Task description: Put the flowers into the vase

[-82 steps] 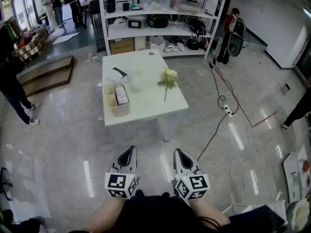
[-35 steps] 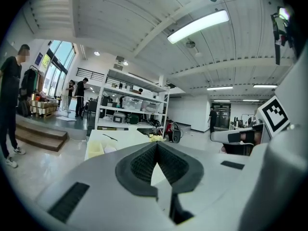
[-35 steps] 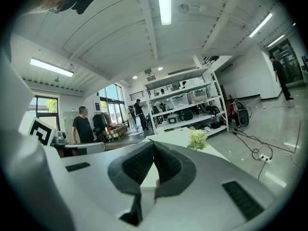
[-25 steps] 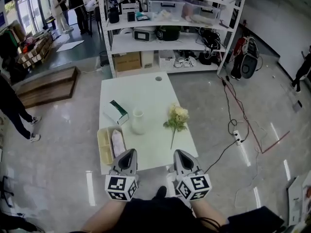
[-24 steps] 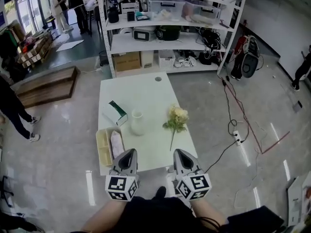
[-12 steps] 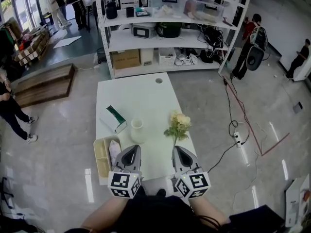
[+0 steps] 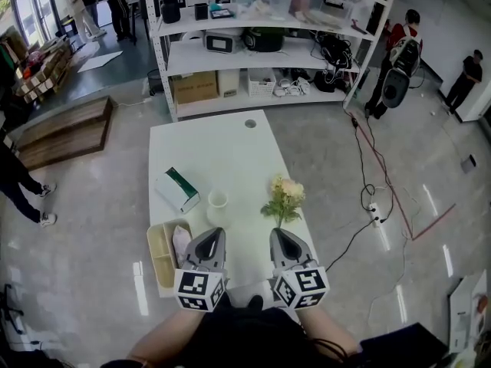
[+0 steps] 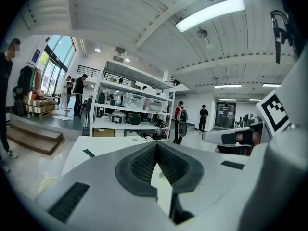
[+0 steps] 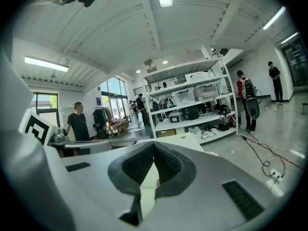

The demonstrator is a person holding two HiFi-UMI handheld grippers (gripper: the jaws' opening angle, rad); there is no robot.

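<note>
A white vase (image 7: 218, 205) stands upright near the front of the white table (image 7: 222, 144). To its right lies a bunch of pale yellow flowers (image 7: 285, 194) with green leaves; the stem's lower end is hidden behind my right gripper (image 7: 275, 234). My left gripper (image 7: 212, 234) hangs over the table's near edge, just short of the vase. Both grippers point forward side by side, shut and holding nothing. In the left gripper view the jaws (image 8: 156, 144) meet at their tips, and so do they in the right gripper view (image 9: 153, 144).
A green-and-white box (image 7: 176, 190) lies left of the vase. A yellow tray (image 7: 159, 250) with a white packet sits at the table's near left corner. A white shelf rack (image 7: 253, 44) stands behind the table. Cables and a power strip (image 7: 374, 215) run across the floor at right. People stand at the back.
The table has come closer in the head view. Both grippers have moved forward together and now reach over its near edge. Their jaws have stayed shut.
</note>
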